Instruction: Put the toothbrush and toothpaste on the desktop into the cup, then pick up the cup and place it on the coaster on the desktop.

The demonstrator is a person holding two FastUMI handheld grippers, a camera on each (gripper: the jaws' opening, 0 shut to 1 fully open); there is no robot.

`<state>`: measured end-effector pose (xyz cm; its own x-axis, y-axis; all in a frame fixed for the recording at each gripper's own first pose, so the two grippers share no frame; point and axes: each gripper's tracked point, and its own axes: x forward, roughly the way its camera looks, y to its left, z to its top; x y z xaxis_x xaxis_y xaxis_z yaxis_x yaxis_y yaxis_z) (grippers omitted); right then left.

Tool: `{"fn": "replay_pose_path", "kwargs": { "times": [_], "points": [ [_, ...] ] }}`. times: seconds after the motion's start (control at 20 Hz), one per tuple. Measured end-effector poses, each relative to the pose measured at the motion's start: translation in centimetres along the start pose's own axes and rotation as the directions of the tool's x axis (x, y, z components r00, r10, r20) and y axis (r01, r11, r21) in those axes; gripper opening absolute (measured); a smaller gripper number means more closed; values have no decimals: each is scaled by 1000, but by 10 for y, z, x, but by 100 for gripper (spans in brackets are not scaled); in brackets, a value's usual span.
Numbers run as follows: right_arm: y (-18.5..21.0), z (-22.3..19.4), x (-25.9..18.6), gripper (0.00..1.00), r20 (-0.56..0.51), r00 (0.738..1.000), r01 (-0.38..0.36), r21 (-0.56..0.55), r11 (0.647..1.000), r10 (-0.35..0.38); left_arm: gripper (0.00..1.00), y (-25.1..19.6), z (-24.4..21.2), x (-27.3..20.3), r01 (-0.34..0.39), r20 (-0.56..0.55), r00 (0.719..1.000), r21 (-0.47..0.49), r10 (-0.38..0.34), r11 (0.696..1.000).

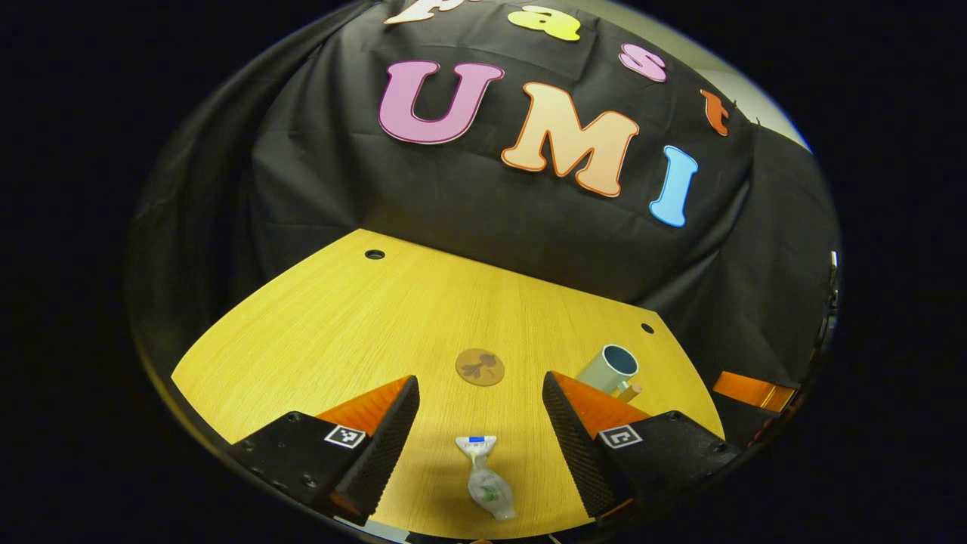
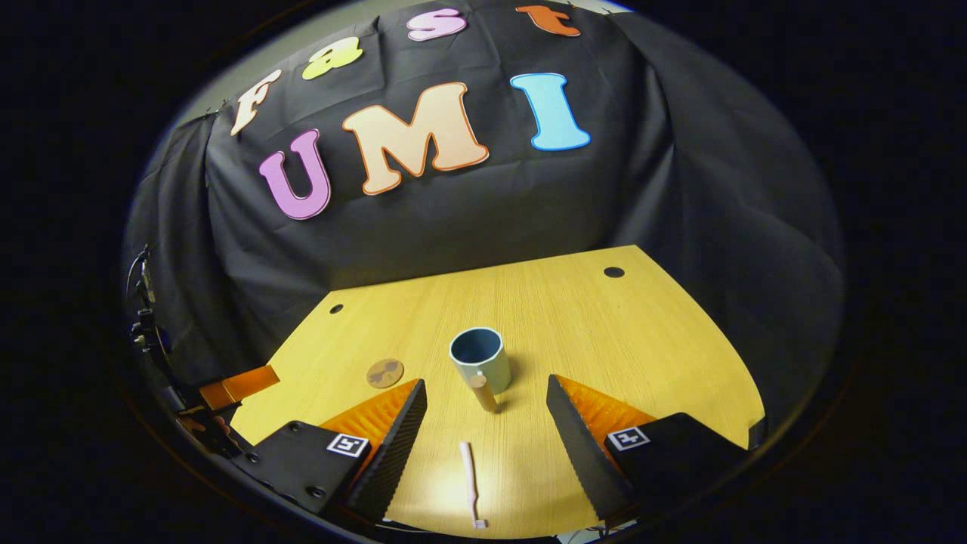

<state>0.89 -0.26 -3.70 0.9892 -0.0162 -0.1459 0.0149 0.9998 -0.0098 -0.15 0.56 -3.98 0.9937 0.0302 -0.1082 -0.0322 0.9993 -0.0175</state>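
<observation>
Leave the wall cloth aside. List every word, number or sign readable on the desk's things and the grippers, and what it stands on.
No text can be read.
Toothpaste: blue band and green print, too blurred to read.
Coaster: a dark motif, no words.
Cup and toothbrush: no text visible.
Square markers on the left gripper and right gripper: black-and-white patterns, not letters.

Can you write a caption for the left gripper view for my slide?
Open left gripper hovers over a crumpled toothpaste tube on the wooden desktop.

Desk [image 2: 642, 340]: cup [image 2: 480, 359], coaster [image 2: 385, 372], toothbrush [image 2: 471, 483], toothpaste [image 1: 486, 476]
</observation>
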Motion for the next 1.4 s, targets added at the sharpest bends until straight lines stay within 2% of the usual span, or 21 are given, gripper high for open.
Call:
{"fn": "replay_pose_path", "kwargs": {
  "times": [0.15,0.2,0.25,0.4,0.5,0.55,0.6,0.65,0.7,0.75,0.85,0.95,1.0,1.1,1.15,1.2,1.3,1.35,1.4],
  "points": [
    [3,-22,8,98,-82,997,-4,-25,1000,2,96,7,-13,-5,-21,-27,999,16,22,1000],
    [6,-29,11,94,-114,993,-12,-36,999,8,96,9,-16,-7,-27,-38,999,16,28,999],
    [10,-41,15,98,-153,988,-26,-47,999,19,95,12,-21,-9,-34,-48,998,13,34,999],
    [30,-75,29,94,-281,958,-86,-96,992,56,95,17,-35,-16,-54,-86,995,-14,53,998],
    [39,-94,41,99,-349,935,-118,-151,981,59,95,23,-44,-21,-84,-103,991,-18,82,996],
    [41,-104,44,94,-380,924,-129,-175,976,54,95,25,-46,-20,-96,-111,990,-23,93,995],
    [42,-113,48,99,-421,906,-136,-198,971,41,95,25,-48,-22,-103,-119,988,-32,98,994],
    [43,-124,53,99,-467,884,-144,-221,965,25,95,28,-51,-24,-110,-126,987,-43,104,993],
    [42,-130,56,94,-500,866,-153,-237,959,15,95,29,-53,-26,-117,-133,985,-52,109,992],
    [42,-138,60,99,-537,844,-158,-256,954,-4,95,32,-57,-28,-129,-144,982,-61,119,990],
    [43,-152,66,99,-583,813,-161,-245,956,-13,95,36,-60,-30,-147,-152,979,-69,135,987],
    [38,-165,74,99,-643,765,-144,-236,961,-43,95,40,-63,-32,-165,-163,975,-68,152,984],
    [33,-172,78,92,-674,735,-123,-237,964,-72,95,39,-65,-31,-173,-178,971,-66,159,983],
    [28,-179,83,80,-697,710,-104,-243,964,-99,95,39,-67,-32,-170,-185,970,-63,156,983],
    [26,-183,86,81,-710,695,-93,-247,964,-115,95,40,-70,-31,-167,-196,969,-58,153,984],
    [24,-185,88,72,-714,689,-85,-249,965,-123,95,41,-71,-30,-166,-203,967,-56,152,985],
    [27,-187,90,65,-724,679,-83,-240,967,-122,95,41,-73,-26,-162,-212,966,-57,147,985],
    [27,-188,91,63,-727,677,-83,-236,968,-119,95,41,-73,-25,-158,-214,967,-60,142,986],
    [27,-188,90,64,-731,672,-80,-236,968,-123,95,40,-72,-23,-156,-217,966,-60,140,986]
  ]
}}
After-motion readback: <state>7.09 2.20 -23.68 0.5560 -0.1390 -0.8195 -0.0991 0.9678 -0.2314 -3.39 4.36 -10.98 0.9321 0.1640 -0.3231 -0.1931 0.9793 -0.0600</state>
